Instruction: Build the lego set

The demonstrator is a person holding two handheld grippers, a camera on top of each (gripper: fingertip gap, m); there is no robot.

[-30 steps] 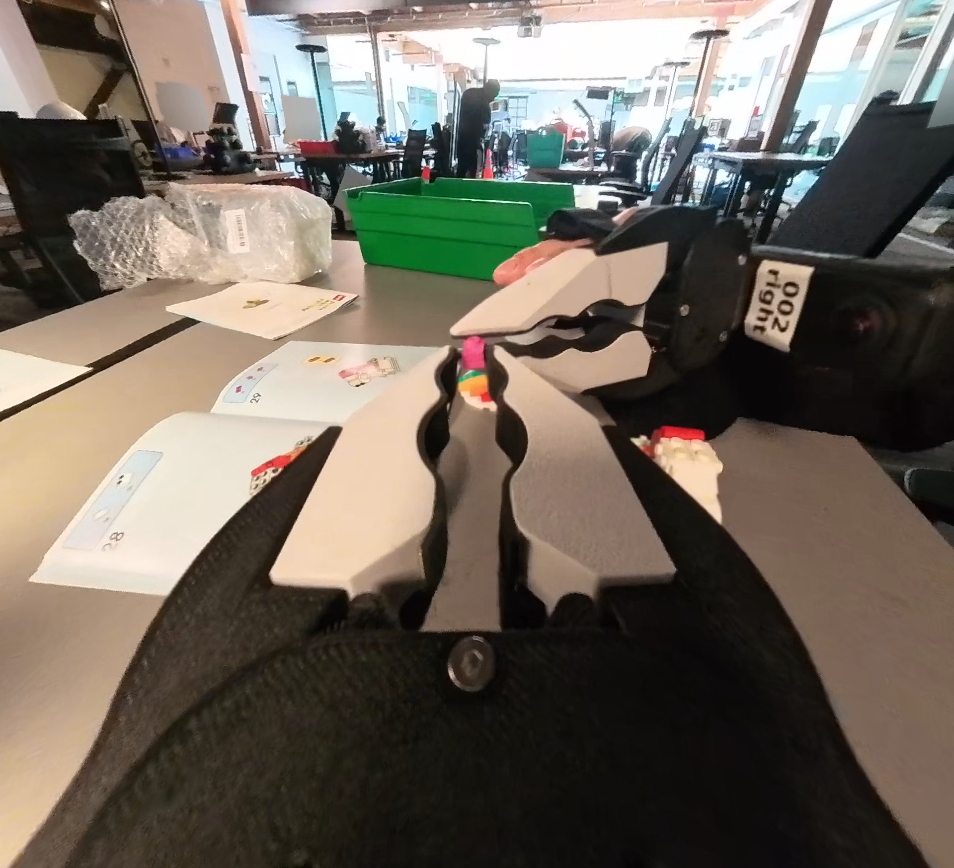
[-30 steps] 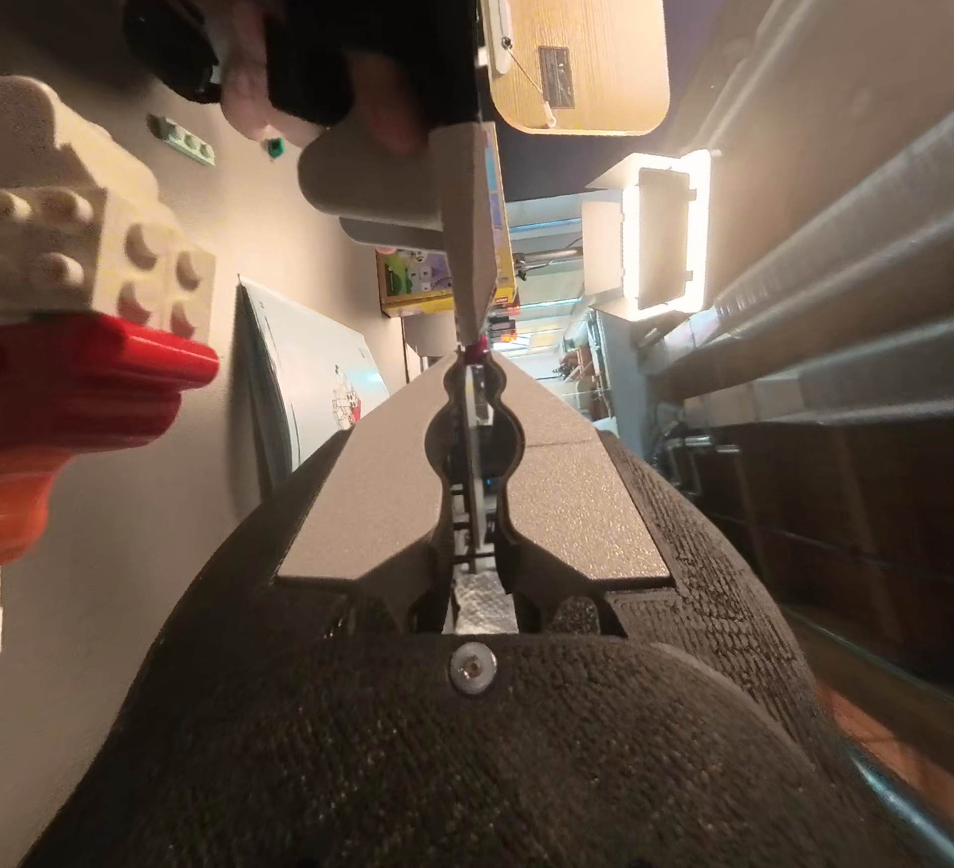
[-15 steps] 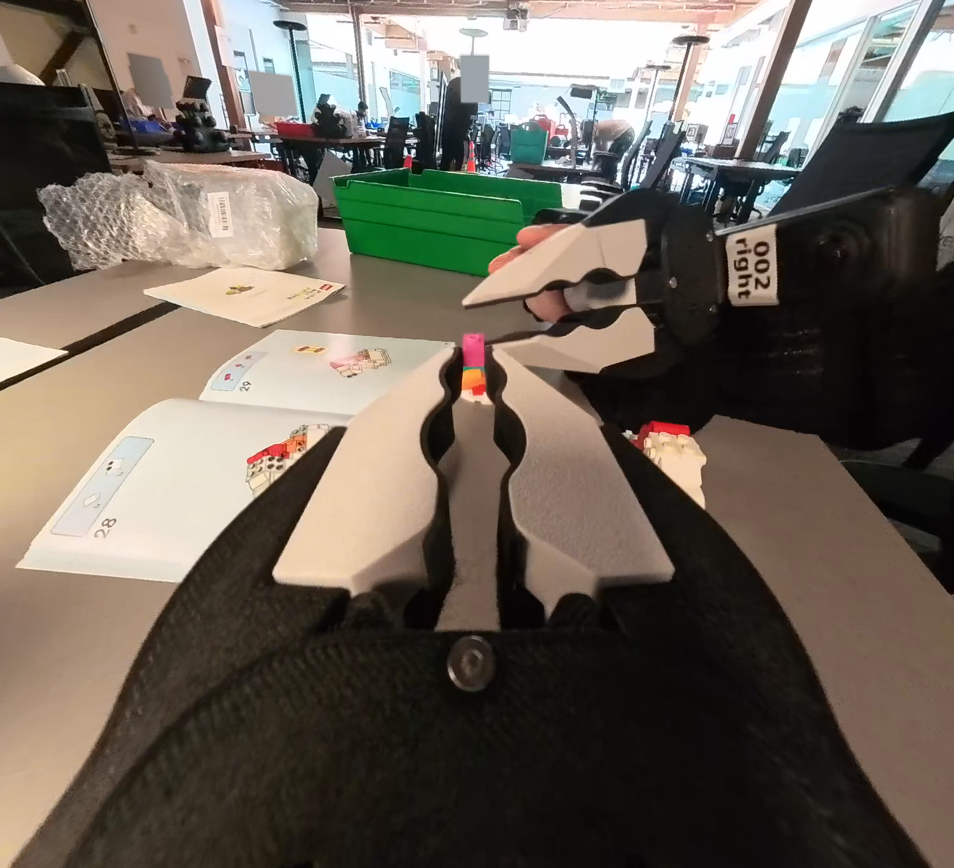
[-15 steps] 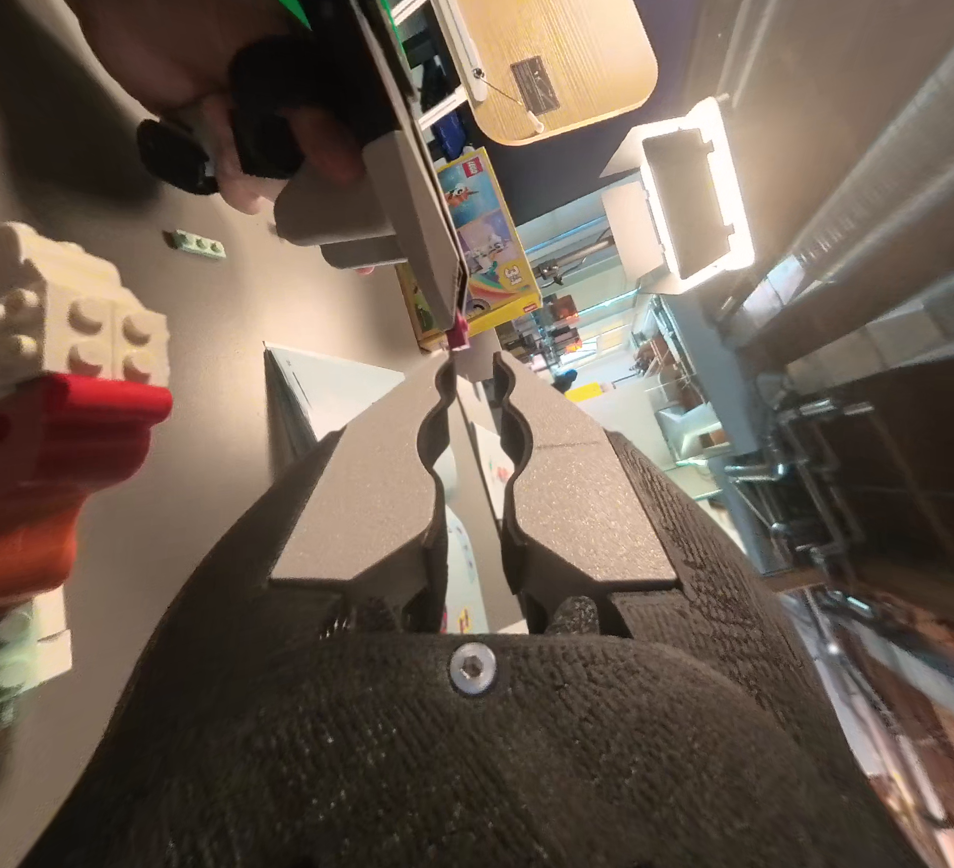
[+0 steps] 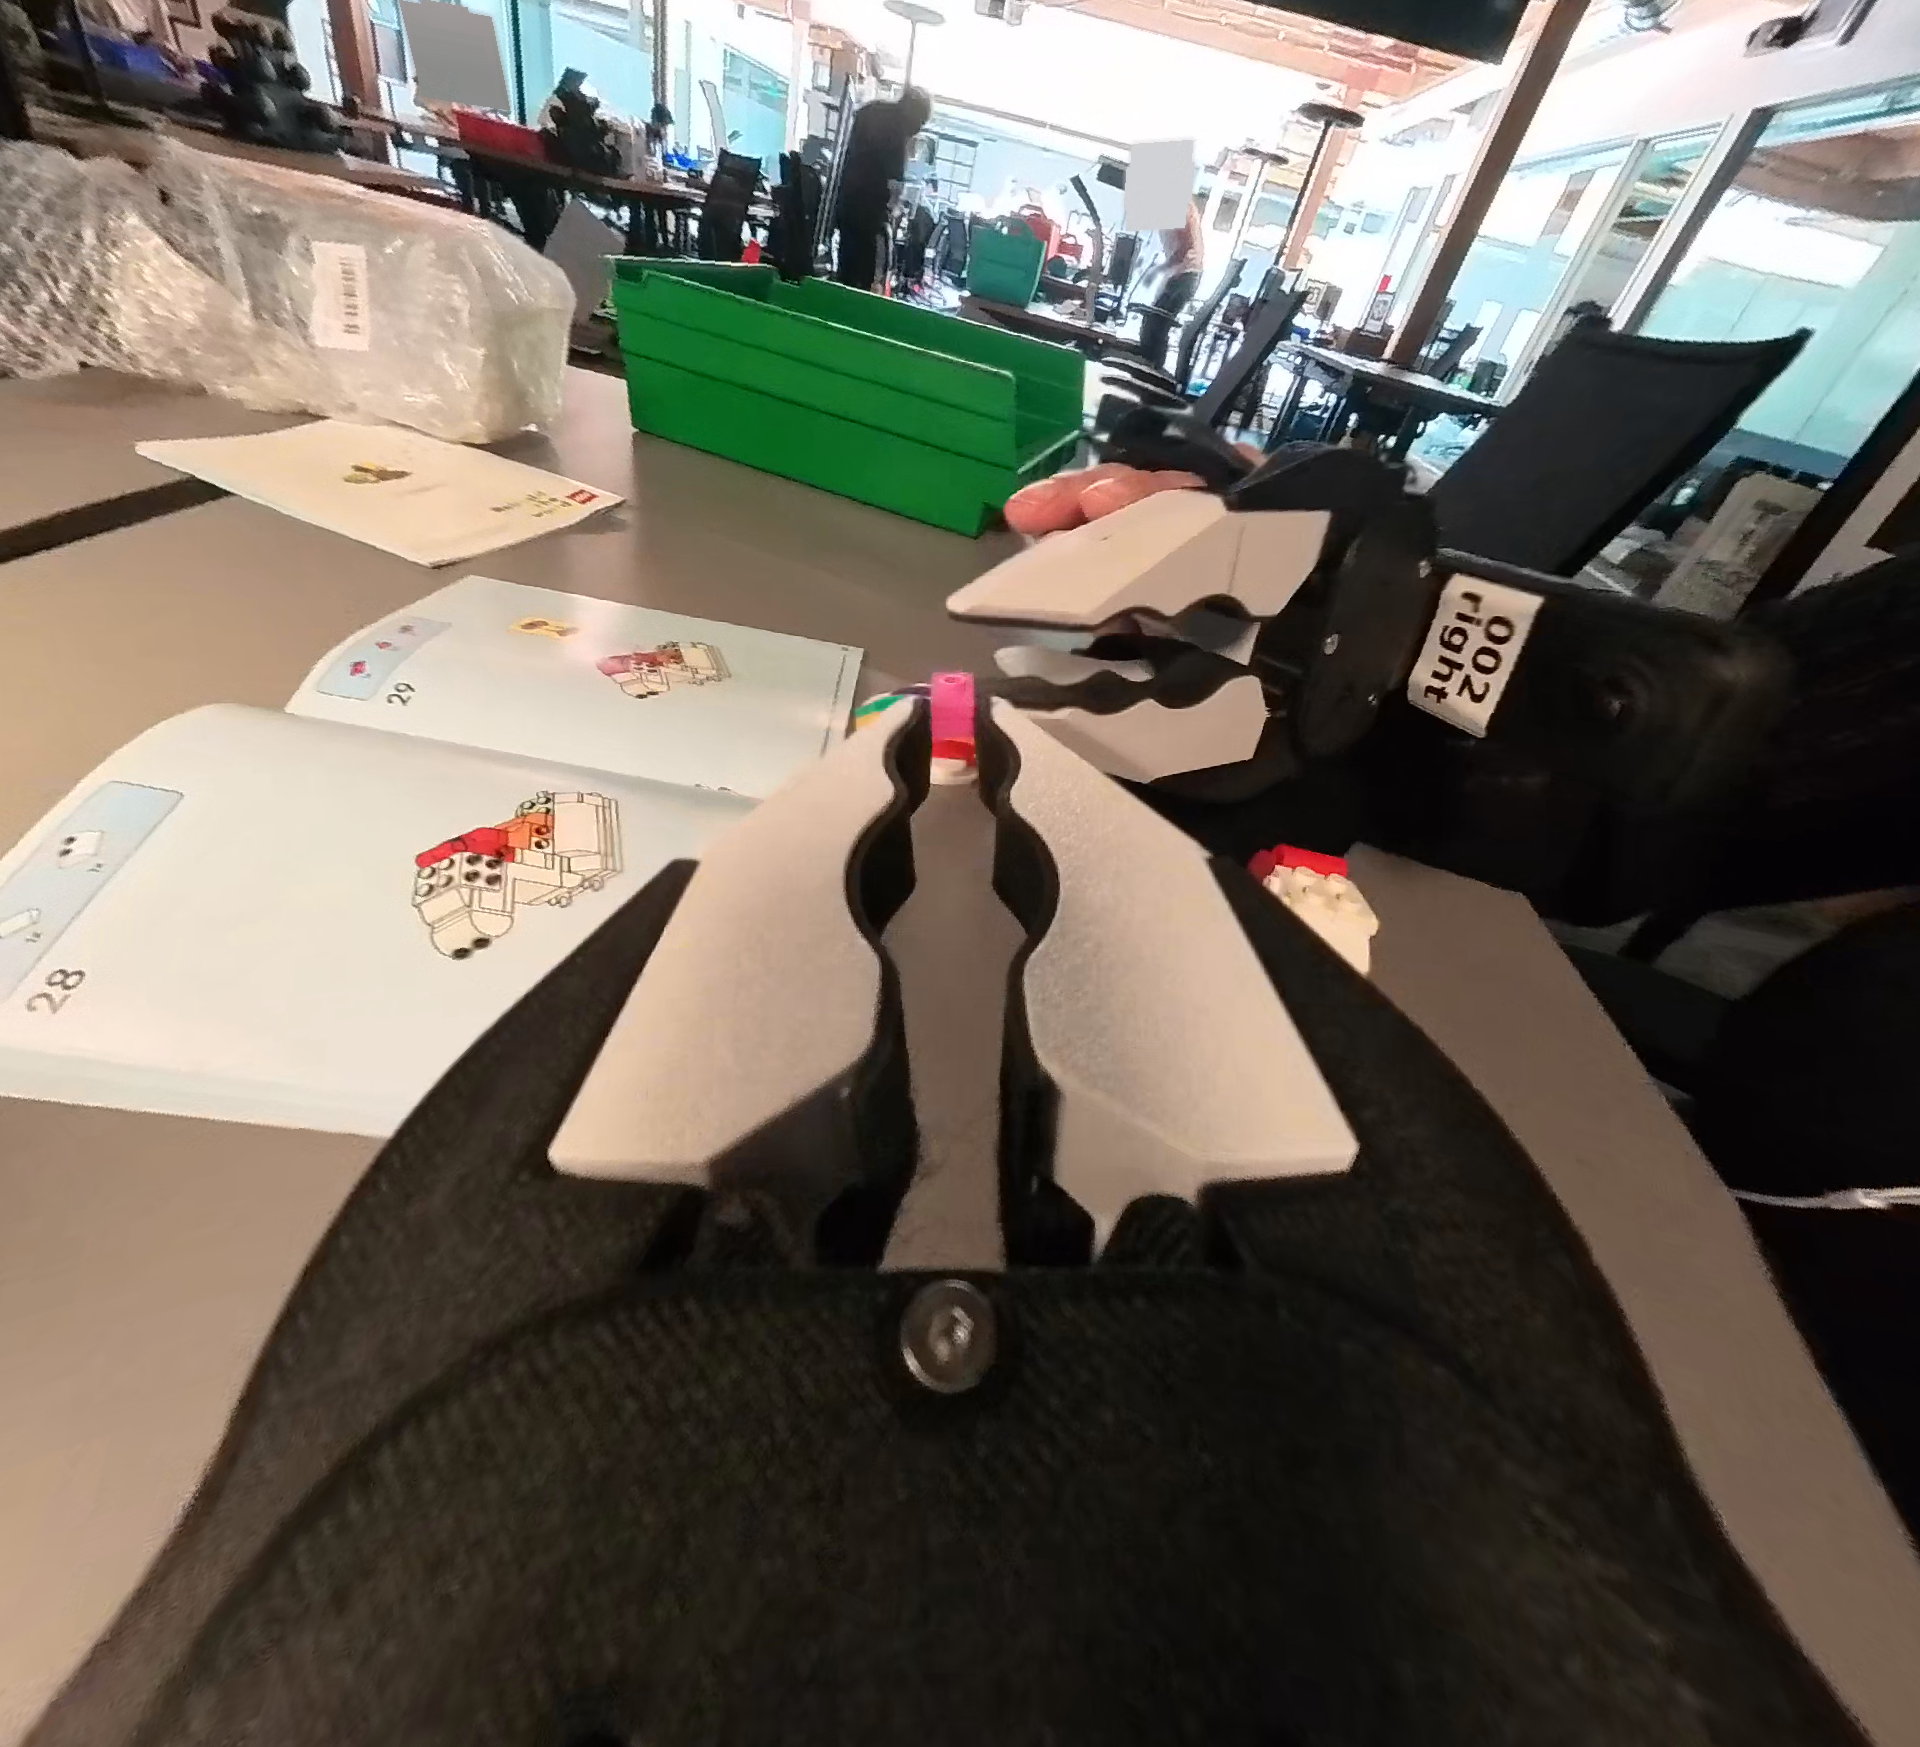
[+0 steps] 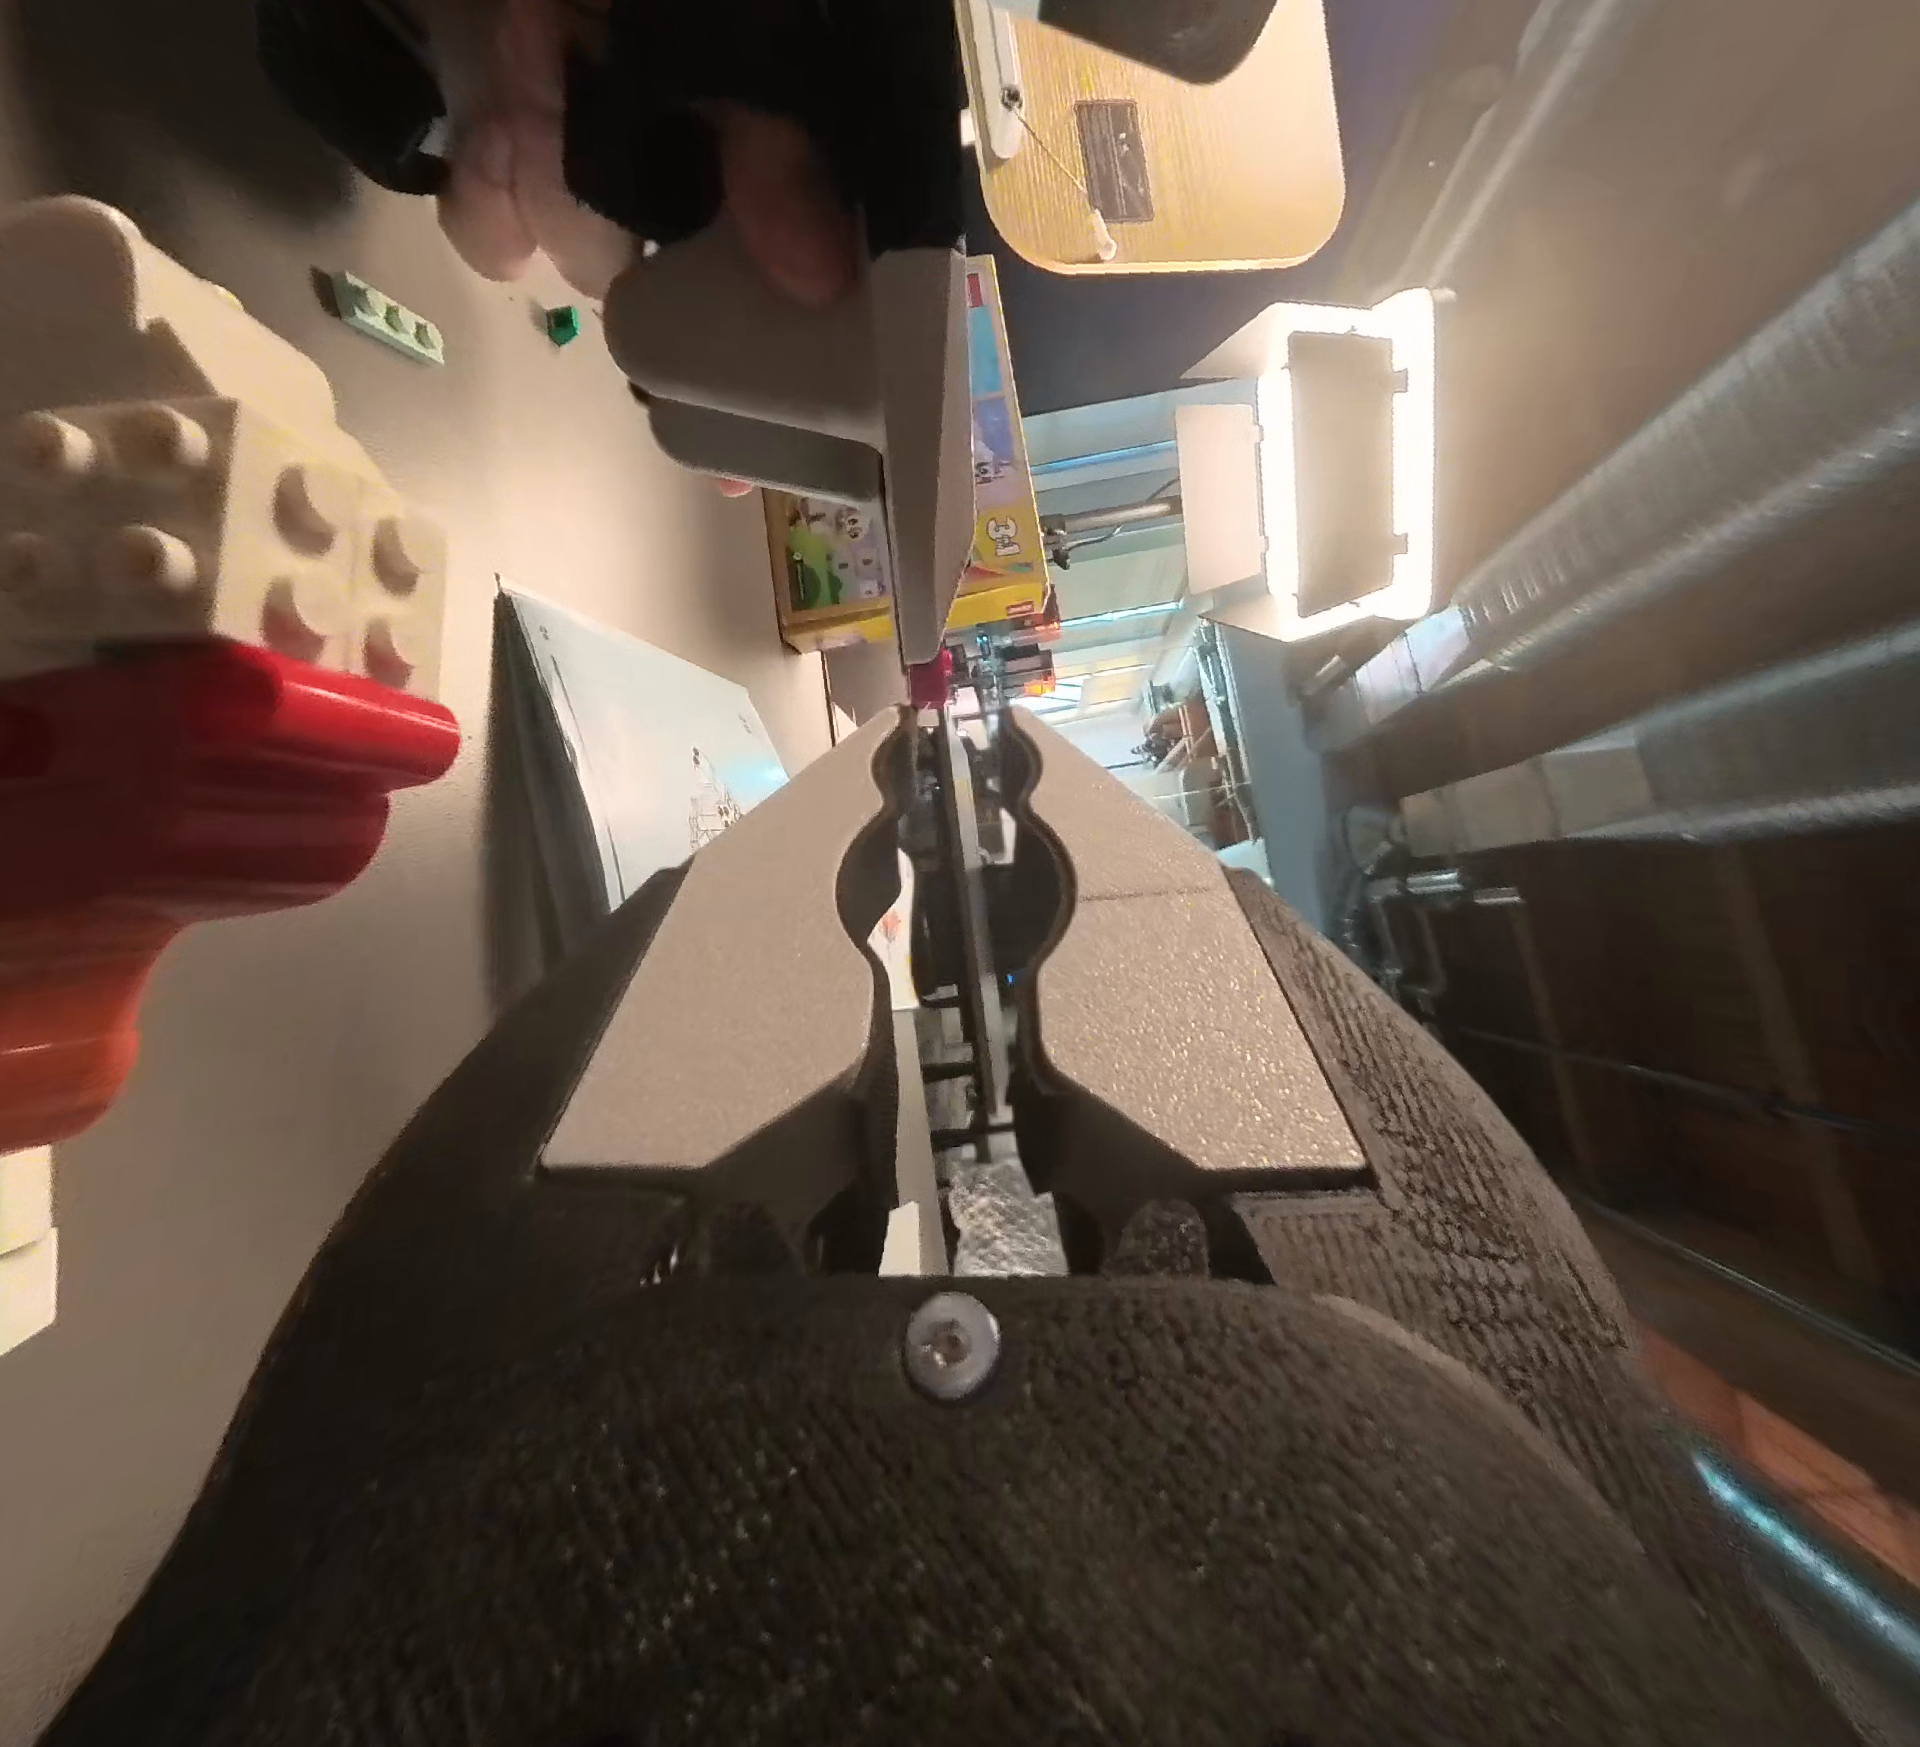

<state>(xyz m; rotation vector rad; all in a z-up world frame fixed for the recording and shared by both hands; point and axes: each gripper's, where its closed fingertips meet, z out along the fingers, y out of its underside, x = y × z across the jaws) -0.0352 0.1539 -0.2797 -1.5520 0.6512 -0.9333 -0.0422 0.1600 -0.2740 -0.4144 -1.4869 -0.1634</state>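
My left gripper [image 5: 951,721] is shut on a small stack of lego pieces [image 5: 952,708], pink on top with red and white below, held above the table. My right gripper [image 5: 977,632] is open and empty, lying on its side with its tips just right of the pink piece. In the right wrist view, the right gripper [image 6: 954,723] points at that pink piece [image 6: 928,681], which sits at the tip of the left gripper's fingers [image 6: 914,502]. A white and red lego build [image 5: 1317,897] stands on the table below the right gripper and looms at the left of the right wrist view [image 6: 156,575].
An open instruction booklet [image 5: 416,824] lies left of the grippers, with a leaflet [image 5: 384,482], bubble wrap [image 5: 260,284] and a green bin [image 5: 831,388] behind. A pale green plate [image 6: 382,315], a tiny green piece [image 6: 561,324] and a yellow lego box [image 6: 821,554] lie farther off. My left and right fingertips are right by each other.
The right gripper lifted and drew back a little to the right, then lined its tips up with the pink piece again. The left gripper keeps hold of the stack.
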